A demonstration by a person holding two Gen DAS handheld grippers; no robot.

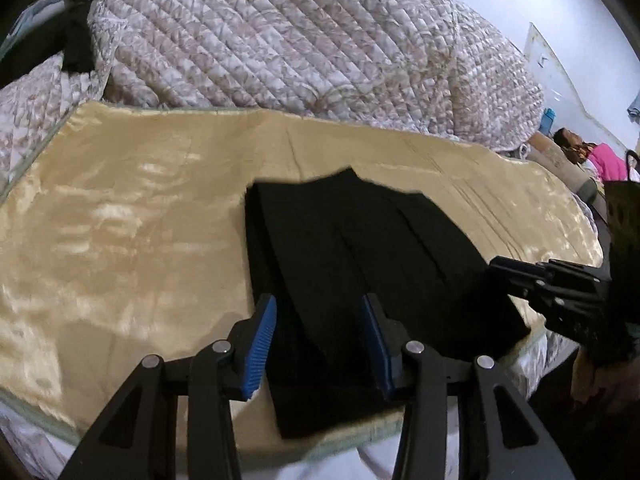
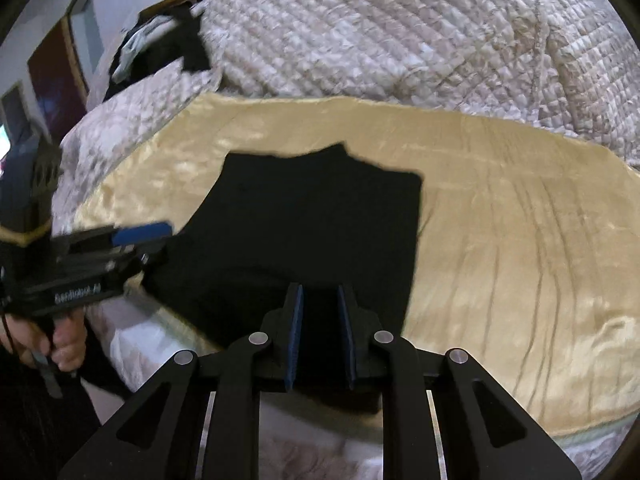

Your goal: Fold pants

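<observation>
On the bed's slippery gold blanket [image 1: 120,216], the folded black pants [image 1: 360,264] could slide or bunch, since the open left tongs [image 1: 320,344] and narrowly parted right tongs [image 2: 320,336] grip nothing.

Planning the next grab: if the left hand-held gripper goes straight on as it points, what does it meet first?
Probably the black pants on the gold blanket; the left hand-held gripper is open.

Your soft indoor light puts sheen patches on the golden satin blanket [image 1: 120,220] toward nine o'clock; fisheye bending and dark vignetting ring both views, slightly motion-blurred.
</observation>
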